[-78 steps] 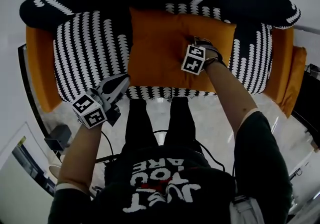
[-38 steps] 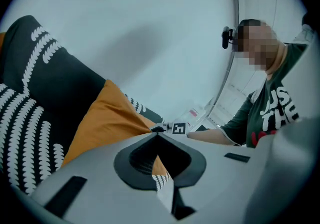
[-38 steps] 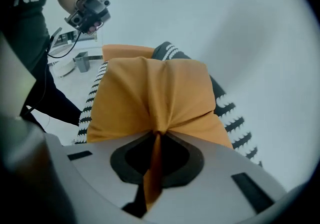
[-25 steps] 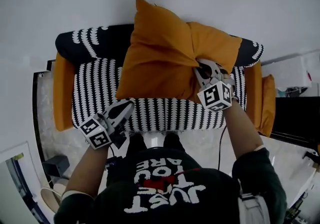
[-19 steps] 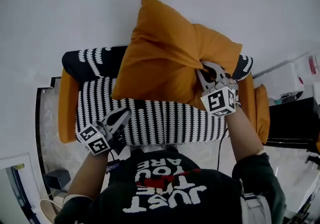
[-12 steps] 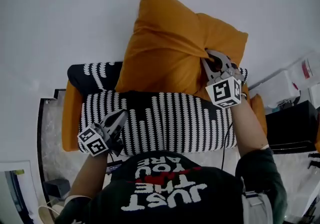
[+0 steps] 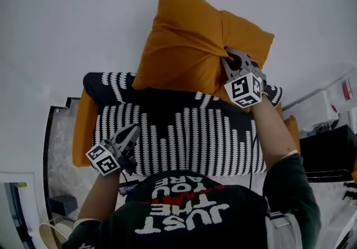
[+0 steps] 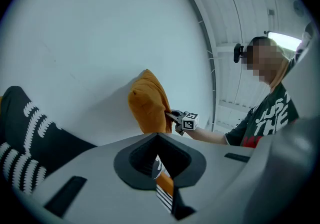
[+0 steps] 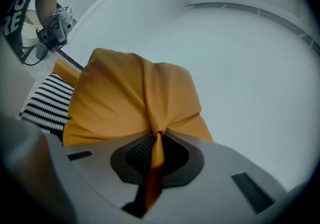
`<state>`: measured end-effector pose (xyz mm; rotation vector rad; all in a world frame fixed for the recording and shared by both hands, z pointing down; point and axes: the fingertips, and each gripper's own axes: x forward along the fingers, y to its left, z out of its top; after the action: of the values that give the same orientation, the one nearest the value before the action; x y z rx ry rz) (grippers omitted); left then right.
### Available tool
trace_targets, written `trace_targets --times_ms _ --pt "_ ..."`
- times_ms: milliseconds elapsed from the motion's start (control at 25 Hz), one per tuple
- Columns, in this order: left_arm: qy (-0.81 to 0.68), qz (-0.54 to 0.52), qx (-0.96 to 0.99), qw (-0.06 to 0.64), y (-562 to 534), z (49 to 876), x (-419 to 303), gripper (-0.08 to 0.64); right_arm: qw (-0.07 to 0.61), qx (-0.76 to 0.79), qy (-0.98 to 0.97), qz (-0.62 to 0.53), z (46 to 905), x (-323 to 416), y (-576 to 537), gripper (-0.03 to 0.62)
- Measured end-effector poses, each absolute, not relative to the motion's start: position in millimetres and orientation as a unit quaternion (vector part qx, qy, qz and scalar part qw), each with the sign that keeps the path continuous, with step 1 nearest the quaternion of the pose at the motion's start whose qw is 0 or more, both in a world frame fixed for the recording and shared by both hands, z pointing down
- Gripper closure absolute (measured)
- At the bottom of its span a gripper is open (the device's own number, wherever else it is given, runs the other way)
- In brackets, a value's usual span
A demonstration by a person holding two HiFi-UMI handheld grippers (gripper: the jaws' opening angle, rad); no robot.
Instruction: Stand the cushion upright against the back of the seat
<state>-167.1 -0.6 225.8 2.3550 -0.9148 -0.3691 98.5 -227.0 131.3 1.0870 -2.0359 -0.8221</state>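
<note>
Right tongs (image 7: 226,59) pinch only a fold of the soft orange cushion (image 7: 178,42) beside them; it could slip. Left tongs (image 7: 134,130) closed, empty.

Right hand-held gripper (image 7: 227,60) high, jaws tight on cushion (image 7: 178,47); left hand-held gripper (image 7: 135,129) low, jaws together.

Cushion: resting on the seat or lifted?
Lifted: the right gripper pinches a fold of the cushion, holding it up over the sofa backrest.

Orange cushion (image 7: 184,42) upright, fabric bunched, aloft above striped seat back (image 7: 128,87).
</note>
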Motion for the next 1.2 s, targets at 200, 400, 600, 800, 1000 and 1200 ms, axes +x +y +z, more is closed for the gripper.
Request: trace_targets --times_ms 200,400,600,800,1000,1200 --pt "-0.353 -0.13 0.87 0.318 0 252 -174 0.568 0.361 0.4 -0.794 -0.282 196 81 -243 0.552" --pt "-0.346 -0.117 0.866 0.341 7 272 -167 0.568 0.378 0.374 -0.805 -0.262 245 62 -248 0.552" --pt "-0.344 -0.103 0.857 0.369 14 297 -164 0.568 0.388 0.354 -0.817 -0.238 292 52 -242 0.552" --pt "-0.342 -0.095 0.848 0.393 17 324 -160 0.568 0.41 0.34 -0.819 -0.212 349 54 -238 0.552" --pt "-0.337 -0.085 0.838 0.42 22 352 -161 0.568 0.439 0.32 -0.818 -0.188 408 52 -228 0.552" --pt "-0.332 -0.071 0.829 0.444 31 378 -155 0.568 0.461 0.306 -0.817 -0.161 468 50 -219 0.552"
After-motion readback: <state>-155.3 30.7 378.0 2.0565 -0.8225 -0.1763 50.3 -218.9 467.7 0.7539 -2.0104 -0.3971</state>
